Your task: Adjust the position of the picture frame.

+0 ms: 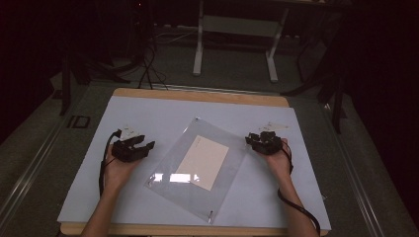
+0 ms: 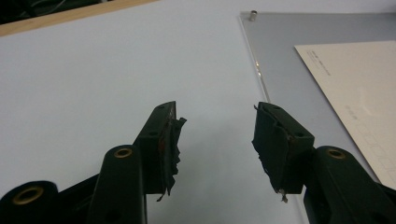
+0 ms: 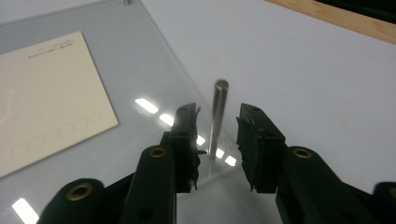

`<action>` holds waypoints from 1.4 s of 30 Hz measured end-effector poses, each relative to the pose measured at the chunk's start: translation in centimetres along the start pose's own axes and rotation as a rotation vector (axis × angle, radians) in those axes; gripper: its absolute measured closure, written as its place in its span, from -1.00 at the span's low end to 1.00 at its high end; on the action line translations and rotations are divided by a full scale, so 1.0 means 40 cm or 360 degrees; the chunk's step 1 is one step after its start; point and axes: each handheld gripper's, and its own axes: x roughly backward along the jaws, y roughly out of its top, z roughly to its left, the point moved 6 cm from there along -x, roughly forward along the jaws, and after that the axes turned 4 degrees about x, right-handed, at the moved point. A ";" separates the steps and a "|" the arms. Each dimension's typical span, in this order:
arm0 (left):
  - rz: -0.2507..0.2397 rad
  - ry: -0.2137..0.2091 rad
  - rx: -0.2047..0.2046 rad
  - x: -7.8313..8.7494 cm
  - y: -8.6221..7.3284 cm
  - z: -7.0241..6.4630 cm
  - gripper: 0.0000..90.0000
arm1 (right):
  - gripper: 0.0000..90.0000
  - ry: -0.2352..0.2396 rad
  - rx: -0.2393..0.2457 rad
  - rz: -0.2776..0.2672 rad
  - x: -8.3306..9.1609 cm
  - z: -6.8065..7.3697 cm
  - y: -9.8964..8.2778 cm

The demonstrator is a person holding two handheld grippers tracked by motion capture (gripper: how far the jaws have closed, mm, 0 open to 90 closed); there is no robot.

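A: Report the status of the right gripper (image 3: 216, 140).

B: Its jaws are standing apart, with a thin metal pin (image 3: 217, 116) rising upright between them. A gap is showing on each side of the pin, so the pads are not pressing on it; nothing is being grasped.

A: Where is the pin sitting?

B: It is standing at the corner of a clear acrylic sheet (image 3: 140, 60), just ahead of the jaw tips. A cream card (image 3: 46, 88) is lying under the sheet, to the left of the left-hand jaw and beyond it.

A: And the left gripper (image 2: 215, 140)?

B: Its jaws are standing wide and released, with nothing but the white table surface (image 2: 93, 70) between them. The sheet's edge is running just ahead of the right-hand jaw, and a second pin (image 2: 252, 15) is showing at the far corner, well beyond the tips.
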 end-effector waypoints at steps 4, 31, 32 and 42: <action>0.0016 -0.0021 -0.0030 -0.004 -0.002 -0.014 0.10 | 0.66 0.0000 -0.0009 0.0017 -0.028 -0.001 0.000; 0.0046 -0.0121 -0.0062 -0.022 -0.010 -0.050 0.08 | 0.90 -0.0018 -0.0044 0.0036 -0.073 -0.003 0.021; 0.0046 -0.0120 -0.0059 -0.022 -0.010 -0.048 0.08 | 0.90 -0.0023 -0.0049 0.0042 -0.079 -0.004 0.027; 0.0033 -0.0104 -0.0034 -0.017 -0.011 -0.036 0.08 | 0.90 -0.0013 -0.0035 0.0070 -0.160 -0.012 0.129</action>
